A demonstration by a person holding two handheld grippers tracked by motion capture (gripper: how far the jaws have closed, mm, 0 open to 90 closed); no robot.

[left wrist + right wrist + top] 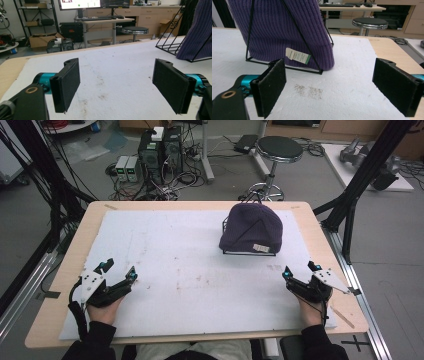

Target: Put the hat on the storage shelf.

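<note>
On the worktop (320, 245), seen from the high view, a white foam sheet (190, 270) covered most of the wooden surface, marked with faint brown stains. A purple knit beanie (251, 227) sat toward the far right of the sheet, draped over a black wire stand (248, 253), with a small pale label (261, 248) at its near edge. The left tool (118, 272) rested near the sheet's left edge, held by a hand (103, 310), its jaws spread wide with nothing between them. The right tool (299, 269) lay near the right edge, in front of the beanie and well apart from it, likewise spread wide and empty. Beyond the worktop stood a black round stool (279, 147) and computer boxes (160, 150) amid cables on the floor.

From the left gripper view, the left tool (116, 83) had its two black padded jaws far apart over the bare stained foam sheet (112, 75), holding nothing. The wire stand (172, 48) and a fold of the purple beanie (197, 32) stood at the right, farther off. A desk with a monitor (80, 3) and the stool (135, 30) were behind.

From the right gripper view, the right tool (329, 86) was also wide open and empty. The beanie (284, 27) rose just beyond the left jaw, over the black wire stand (287, 67), its label (298, 55) hanging at the hem. A grey speckled patch (309, 91) marked the sheet between the jaws.
</note>
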